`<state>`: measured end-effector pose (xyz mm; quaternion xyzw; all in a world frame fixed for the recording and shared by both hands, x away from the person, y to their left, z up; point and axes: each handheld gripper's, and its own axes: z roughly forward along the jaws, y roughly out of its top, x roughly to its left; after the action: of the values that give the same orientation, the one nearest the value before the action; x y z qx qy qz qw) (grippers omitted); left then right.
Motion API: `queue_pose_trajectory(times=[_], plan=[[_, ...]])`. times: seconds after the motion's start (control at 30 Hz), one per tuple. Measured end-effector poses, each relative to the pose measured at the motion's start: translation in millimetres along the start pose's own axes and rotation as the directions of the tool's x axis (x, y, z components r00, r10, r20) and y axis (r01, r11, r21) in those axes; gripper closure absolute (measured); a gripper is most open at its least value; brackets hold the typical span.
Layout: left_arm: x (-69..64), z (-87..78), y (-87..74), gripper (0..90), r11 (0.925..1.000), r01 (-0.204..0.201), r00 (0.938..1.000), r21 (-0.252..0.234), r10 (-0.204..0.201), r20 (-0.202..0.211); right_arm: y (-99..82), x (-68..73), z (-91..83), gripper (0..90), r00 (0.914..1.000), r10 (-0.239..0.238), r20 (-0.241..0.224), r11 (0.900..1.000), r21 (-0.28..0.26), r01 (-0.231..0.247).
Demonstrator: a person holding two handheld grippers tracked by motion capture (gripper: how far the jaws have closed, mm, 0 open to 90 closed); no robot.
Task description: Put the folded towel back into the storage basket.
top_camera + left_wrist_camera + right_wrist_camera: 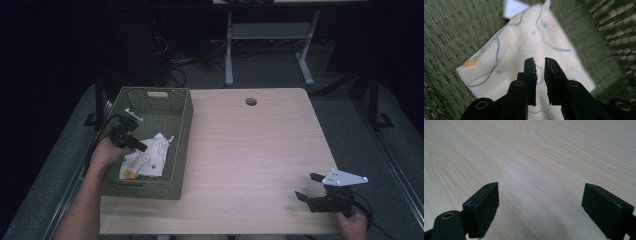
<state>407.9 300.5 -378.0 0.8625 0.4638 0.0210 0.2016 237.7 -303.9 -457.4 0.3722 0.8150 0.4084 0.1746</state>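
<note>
A white cloth (147, 156) with blue lines and orange spots lies crumpled on the floor of a green woven basket (182, 131) at the table's left. My left gripper (141, 147) hangs inside the basket just above the cloth (519, 47). Its jaws stand almost together with a thin gap, and nothing is between its fingertips (529, 62). My right gripper (308, 186) rests low over the table's near right corner with its jaws spread wide. Bare wood shows between its pads (486, 205).
The light wooden table (250, 150) has a round cable hole (251, 101) near its far edge. The basket's walls rise around the left gripper. A white desk frame (270, 40) stands on the floor beyond the table.
</note>
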Motion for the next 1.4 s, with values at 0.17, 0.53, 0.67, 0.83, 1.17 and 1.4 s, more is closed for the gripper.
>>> queue_pose_trajectory(times=[0.17,0.53,0.67,0.83,1.17,1.4], plan=[[-5.3,-11.5,-10.3,72.0,0.995,0.037,0.9988,-0.093,-0.034,0.037,-0.7,0.2,-1.8,13.7,0.9998,0.018,-0.006,0.9997,-0.013,-0.019],[-18.5,-28.3,-26.2,62.9,0.9675,0.046,0.9932,-0.249,-0.018,0.115,-2.4,0.2,-3.0,13.7,0.9994,0.032,-0.012,0.9992,-0.025,-0.033],[-21.8,-31.4,-27.6,60.2,0.9524,0.072,0.9884,-0.296,-0.028,0.149,-3.6,-2.0,-4.3,13.7,0.9991,0.041,-0.008,0.9986,-0.033,-0.042],[-26.0,-34.5,-29.3,57.8,0.9391,0.082,0.9835,-0.334,-0.022,0.179,-4.7,-3.1,-5.3,13.7,0.9985,0.055,-0.004,0.9976,-0.042,-0.055],[-33.2,-44.9,-33.9,52.2,0.9133,0.087,0.9757,-0.398,0.003,0.219,-5.8,-4.1,-3.8,13.7,0.9982,0.06,0.005,0.9976,-0.033,-0.06],[-40.1,-47.6,-34.0,51.2,0.9015,0.082,0.9713,-0.425,0.023,0.237,-6.7,-5.7,-3.9,13.7,0.9973,0.072,0.012,0.9968,-0.036,-0.072]])
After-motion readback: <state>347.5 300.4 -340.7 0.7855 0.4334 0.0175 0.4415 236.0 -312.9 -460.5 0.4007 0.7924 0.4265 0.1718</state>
